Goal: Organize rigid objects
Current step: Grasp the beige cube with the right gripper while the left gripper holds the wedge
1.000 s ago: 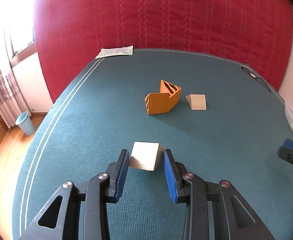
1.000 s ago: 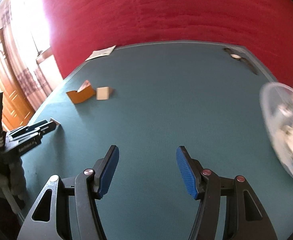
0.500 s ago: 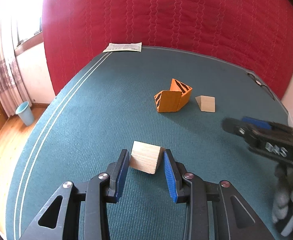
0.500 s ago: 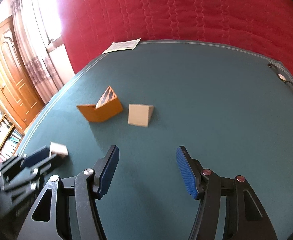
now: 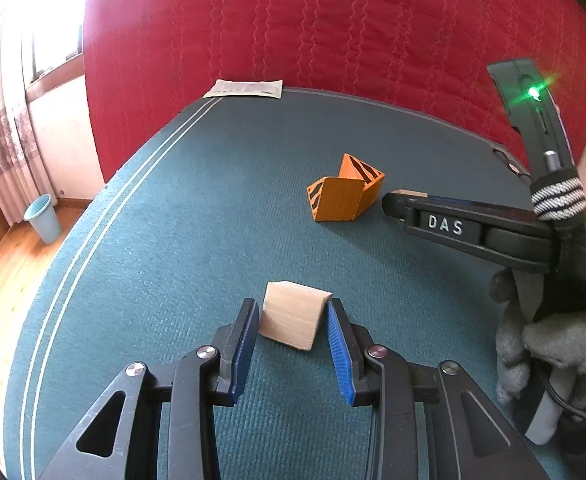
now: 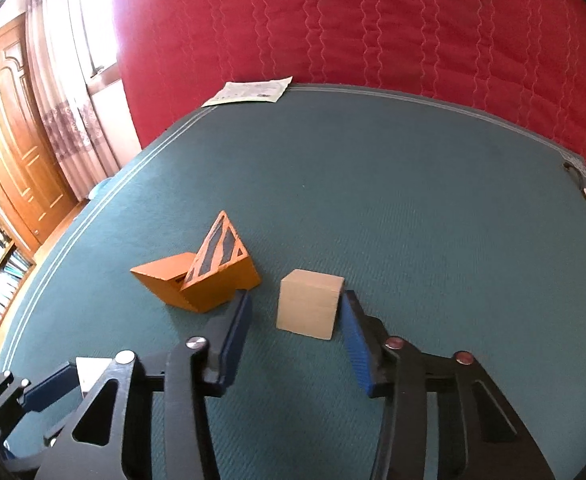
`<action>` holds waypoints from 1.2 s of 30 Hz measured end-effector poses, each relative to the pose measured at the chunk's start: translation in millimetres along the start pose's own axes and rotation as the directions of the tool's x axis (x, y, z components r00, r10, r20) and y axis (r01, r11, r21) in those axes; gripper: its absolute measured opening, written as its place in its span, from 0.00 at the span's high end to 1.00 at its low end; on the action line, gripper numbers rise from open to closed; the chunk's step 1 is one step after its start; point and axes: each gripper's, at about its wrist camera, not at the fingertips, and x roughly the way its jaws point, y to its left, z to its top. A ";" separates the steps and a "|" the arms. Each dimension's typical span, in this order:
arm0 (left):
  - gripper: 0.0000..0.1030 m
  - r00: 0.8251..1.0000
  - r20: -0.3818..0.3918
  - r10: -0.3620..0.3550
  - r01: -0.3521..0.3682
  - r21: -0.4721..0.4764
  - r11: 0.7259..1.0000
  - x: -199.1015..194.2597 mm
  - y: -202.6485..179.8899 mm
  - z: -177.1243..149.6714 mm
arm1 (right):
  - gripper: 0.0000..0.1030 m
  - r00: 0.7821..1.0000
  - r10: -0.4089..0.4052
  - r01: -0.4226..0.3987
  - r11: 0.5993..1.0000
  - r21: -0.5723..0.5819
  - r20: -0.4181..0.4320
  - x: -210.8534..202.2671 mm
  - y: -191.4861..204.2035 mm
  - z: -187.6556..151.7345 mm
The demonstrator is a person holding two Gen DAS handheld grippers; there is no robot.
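Note:
My left gripper [image 5: 293, 312] is shut on a plain wooden block [image 5: 293, 320] and holds it just over the teal table. Two orange wedge blocks with black stripes [image 5: 345, 198] lean together farther back; they also show in the right wrist view [image 6: 205, 280]. My right gripper [image 6: 295, 312] is open around a second plain wooden block [image 6: 309, 308] that rests on the table just right of the orange wedges; the right pad is at the block's edge, the left pad stands apart. In the left wrist view the right gripper [image 5: 397, 202] hides most of that block.
The teal table [image 6: 413, 200] has a curved left edge with white lines. A paper sheet [image 6: 253, 90] lies at the far edge against a red quilted backdrop [image 6: 373, 20]. A small dark object [image 6: 585, 192] lies at the far right. A blue bin [image 5: 43, 218] stands on the floor.
My right gripper has swung left and forward until its open jaws stand around the second wooden block. My left gripper keeps its hold on its block and has moved little.

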 end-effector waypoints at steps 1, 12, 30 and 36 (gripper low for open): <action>0.64 1.000 0.001 0.000 0.000 0.002 1.000 -0.6 0.0 -0.1 | 0.58 1.000 0.000 0.000 1.000 0.003 -0.001 0.0 -0.5 0.7; 0.65 1.000 0.002 -0.003 0.003 0.005 1.000 -0.4 -0.7 0.2 | 0.69 1.000 -0.015 0.015 1.000 0.017 0.000 2.2 -4.1 1.3; 0.64 1.000 -0.016 0.000 0.000 -0.012 1.000 2.7 0.1 -1.0 | 0.69 1.000 -0.012 0.011 0.998 0.064 0.007 -48.4 -31.6 -54.6; 0.57 1.000 -0.017 -0.004 0.004 -0.012 1.000 2.9 0.2 -1.3 | 0.69 1.000 -0.007 0.007 0.998 0.062 0.009 -63.2 -33.4 -70.7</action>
